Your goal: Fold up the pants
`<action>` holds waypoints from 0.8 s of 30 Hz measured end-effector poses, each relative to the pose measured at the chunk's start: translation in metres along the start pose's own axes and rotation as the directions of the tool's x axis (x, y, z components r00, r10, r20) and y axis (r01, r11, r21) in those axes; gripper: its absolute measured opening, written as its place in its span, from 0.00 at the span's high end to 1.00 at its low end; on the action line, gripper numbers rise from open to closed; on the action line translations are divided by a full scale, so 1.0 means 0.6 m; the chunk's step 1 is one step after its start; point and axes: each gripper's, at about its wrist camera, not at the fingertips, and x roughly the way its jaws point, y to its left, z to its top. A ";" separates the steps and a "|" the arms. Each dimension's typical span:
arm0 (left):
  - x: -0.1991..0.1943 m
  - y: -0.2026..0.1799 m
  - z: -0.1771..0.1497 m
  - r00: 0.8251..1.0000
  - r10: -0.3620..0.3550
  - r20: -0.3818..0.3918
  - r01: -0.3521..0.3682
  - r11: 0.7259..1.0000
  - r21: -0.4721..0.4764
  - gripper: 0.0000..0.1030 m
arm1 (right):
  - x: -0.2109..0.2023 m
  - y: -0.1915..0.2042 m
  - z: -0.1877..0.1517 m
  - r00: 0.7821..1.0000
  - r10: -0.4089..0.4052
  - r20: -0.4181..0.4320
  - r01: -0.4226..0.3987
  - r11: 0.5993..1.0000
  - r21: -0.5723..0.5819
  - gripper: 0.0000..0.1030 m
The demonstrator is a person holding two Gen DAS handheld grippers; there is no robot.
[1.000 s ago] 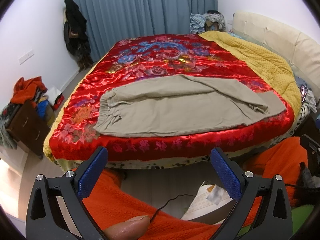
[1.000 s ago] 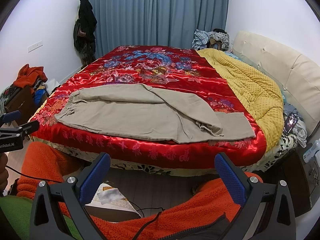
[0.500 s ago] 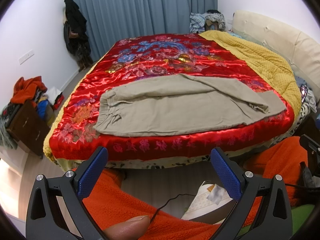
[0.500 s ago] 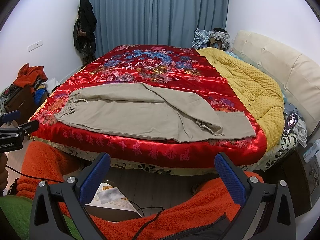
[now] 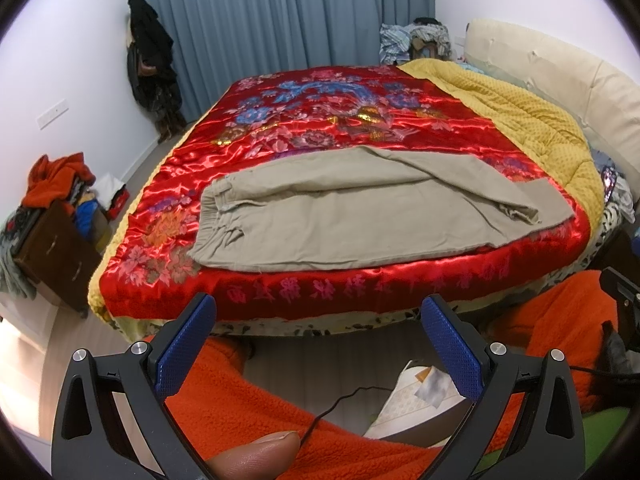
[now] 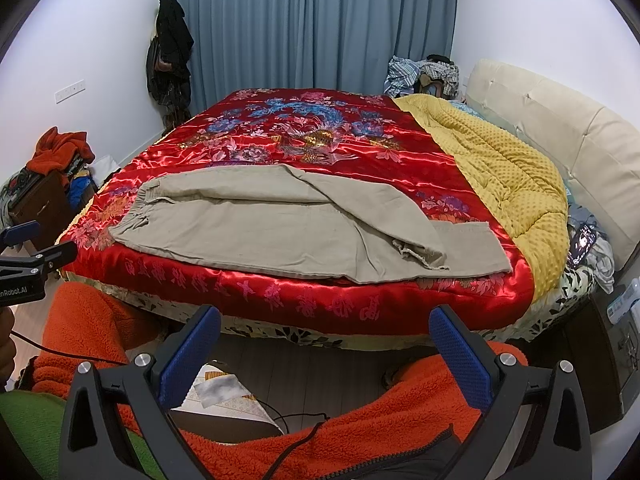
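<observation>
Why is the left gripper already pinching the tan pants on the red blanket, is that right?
Not quite. The left gripper is open and empty, short of the bed, as the left wrist view shows. The tan pants do lie on the red blanket, untouched.

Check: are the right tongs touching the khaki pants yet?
Apart. The right wrist view shows the right tongs open, short of the bed's edge, with red quilt between them and the khaki pants.
</observation>
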 end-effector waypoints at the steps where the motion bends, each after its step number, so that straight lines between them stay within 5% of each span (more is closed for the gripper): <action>1: 0.000 0.000 0.000 1.000 0.000 0.000 0.000 1.000 0.000 0.01 | 0.001 0.000 -0.001 1.000 0.000 -0.001 0.000 1.000 0.000 0.00; 24: -0.005 -0.003 0.003 1.000 0.010 -0.012 -0.009 1.000 0.019 0.01 | 0.007 -0.006 -0.003 1.000 0.002 -0.009 -0.001 1.000 0.008 0.00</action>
